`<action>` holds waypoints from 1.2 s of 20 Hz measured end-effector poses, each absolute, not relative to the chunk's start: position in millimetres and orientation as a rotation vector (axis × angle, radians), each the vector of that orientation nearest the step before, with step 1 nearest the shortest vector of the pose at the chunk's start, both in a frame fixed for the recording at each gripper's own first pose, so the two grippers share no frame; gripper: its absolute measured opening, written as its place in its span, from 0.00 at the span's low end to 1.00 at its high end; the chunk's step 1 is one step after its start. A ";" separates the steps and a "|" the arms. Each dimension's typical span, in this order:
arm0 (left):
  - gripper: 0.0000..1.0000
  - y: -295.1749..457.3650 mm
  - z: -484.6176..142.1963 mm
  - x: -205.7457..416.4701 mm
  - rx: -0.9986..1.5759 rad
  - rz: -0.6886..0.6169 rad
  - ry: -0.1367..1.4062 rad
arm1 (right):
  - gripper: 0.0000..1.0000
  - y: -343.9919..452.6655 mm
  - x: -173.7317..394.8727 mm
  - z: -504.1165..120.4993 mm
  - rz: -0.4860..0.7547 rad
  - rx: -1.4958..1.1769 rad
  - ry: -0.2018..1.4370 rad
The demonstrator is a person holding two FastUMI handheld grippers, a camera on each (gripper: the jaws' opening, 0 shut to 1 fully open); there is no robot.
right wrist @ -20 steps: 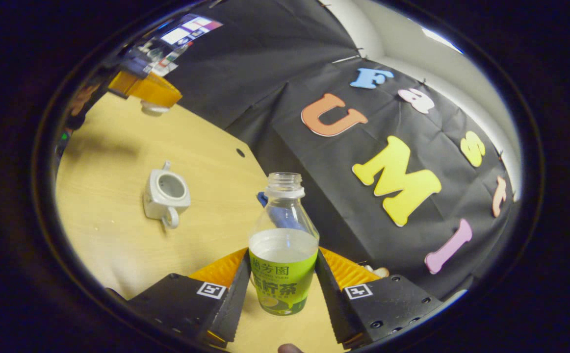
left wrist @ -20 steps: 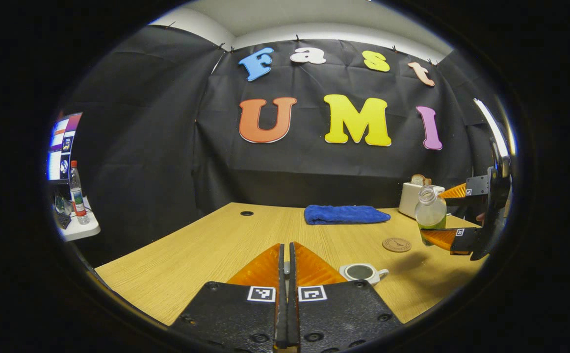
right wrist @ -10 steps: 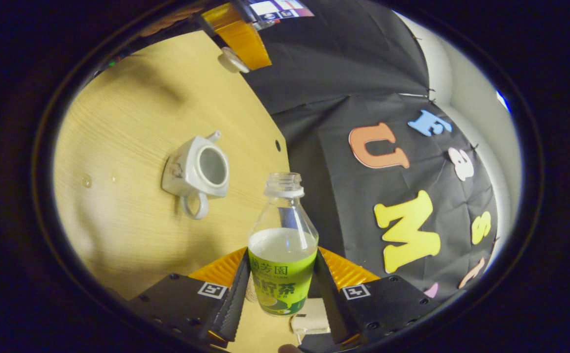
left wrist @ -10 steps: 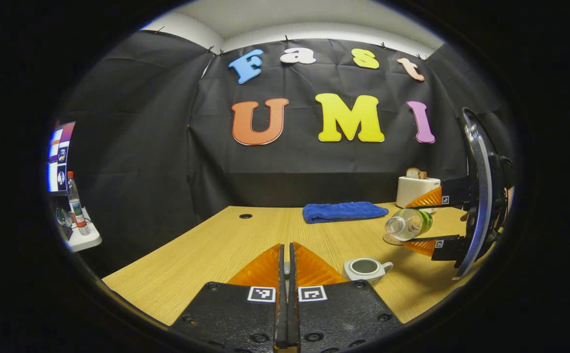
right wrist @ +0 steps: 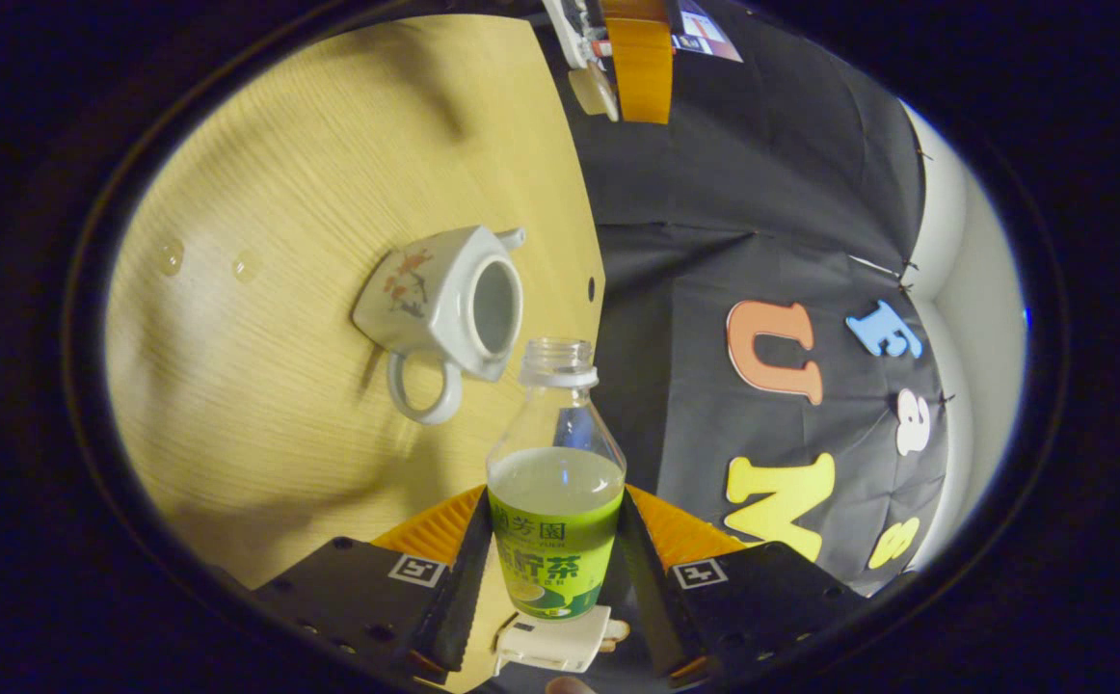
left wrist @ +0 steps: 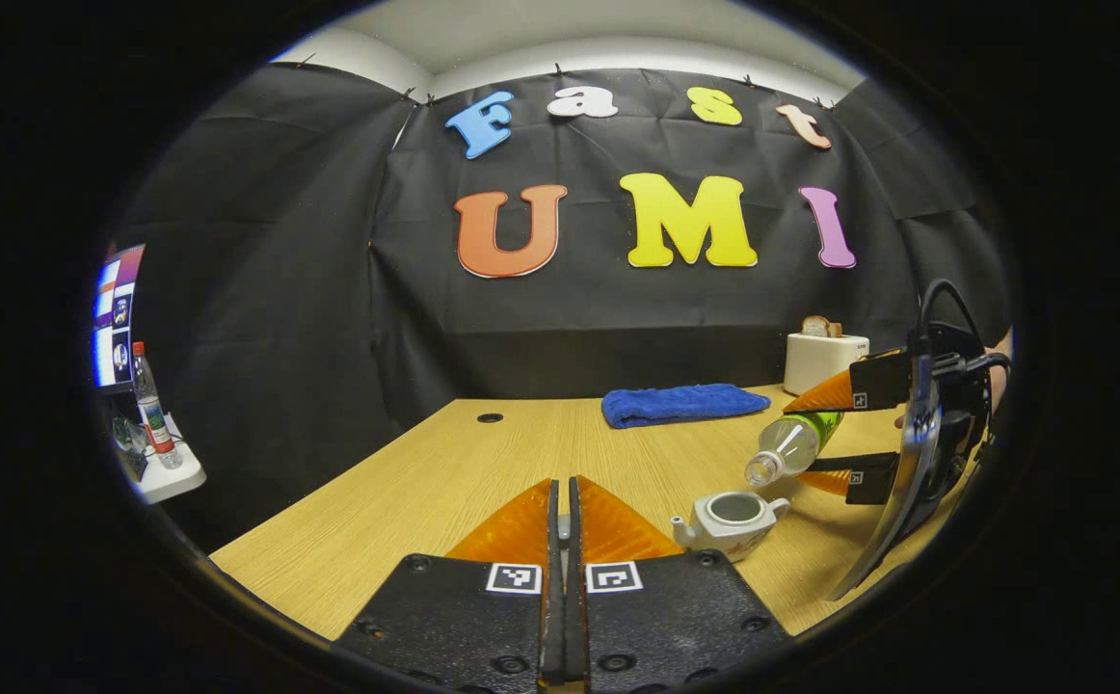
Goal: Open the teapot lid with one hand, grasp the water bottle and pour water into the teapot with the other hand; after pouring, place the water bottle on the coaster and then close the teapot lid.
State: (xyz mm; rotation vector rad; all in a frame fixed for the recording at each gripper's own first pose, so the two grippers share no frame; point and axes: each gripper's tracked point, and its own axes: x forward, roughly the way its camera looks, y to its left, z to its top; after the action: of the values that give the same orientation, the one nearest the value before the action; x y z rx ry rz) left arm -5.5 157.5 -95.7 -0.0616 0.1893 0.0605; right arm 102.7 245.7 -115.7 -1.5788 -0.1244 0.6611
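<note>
The right gripper has both fingers pressed on the green-labelled body of the water bottle, so the neck stays free and the uncapped mouth can be aimed; in the left gripper view this bottle is tipped strongly, with the mouth pointing down toward the white teapot and just above its open top. I judge this tilt is the start of pouring, but no stream of water can be made out. The teapot stands on the wooden table with its handle toward the bottle side and its spout away, and its opening is uncovered so that water can enter. The left gripper is held off to the side, I think to keep the lid away from the pour; its fingers are almost fully together, and what they pinch is hard to tell from its own view. In the right gripper view a small pale piece, probably the teapot lid, hangs at the tips of that far gripper, cut by the picture edge. Two drops lie on the table. A blue towel and a toaster stand behind.
</note>
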 end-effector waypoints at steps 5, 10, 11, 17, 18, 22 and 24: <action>0.02 163.2 -100.4 -6.2 -0.067 0.067 0.197 | 0.72 250.8 105.0 -114.7 0.656 -1.735 -0.187; 0.02 165.1 -102.0 -7.0 -0.073 0.065 0.203 | 0.72 260.8 105.2 -99.3 0.617 -1.843 -0.295; 0.03 164.7 -101.7 -7.6 -0.073 0.064 0.204 | 0.72 262.8 104.6 -97.1 0.610 -1.858 -0.312; 0.02 165.4 -101.9 -7.5 -0.074 0.062 0.205 | 0.70 265.2 103.9 -87.8 0.578 -1.946 -0.381; 0.02 164.8 -101.4 -8.2 -0.074 0.061 0.205 | 0.70 267.4 102.7 -84.4 0.572 -1.957 -0.393; 0.02 164.3 -101.5 -7.3 -0.071 0.059 0.206 | 0.70 268.0 103.4 -84.4 0.565 -1.971 -0.406; 0.03 163.8 -101.9 -7.8 -0.070 0.058 0.207 | 0.70 268.5 103.9 -83.7 0.562 -1.974 -0.410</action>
State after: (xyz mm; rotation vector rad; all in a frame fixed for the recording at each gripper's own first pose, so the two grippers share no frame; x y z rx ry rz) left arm -7.8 163.8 -101.9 -0.0700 0.2065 0.0585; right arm 103.9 268.5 -83.7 -1.9741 -0.4098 0.5622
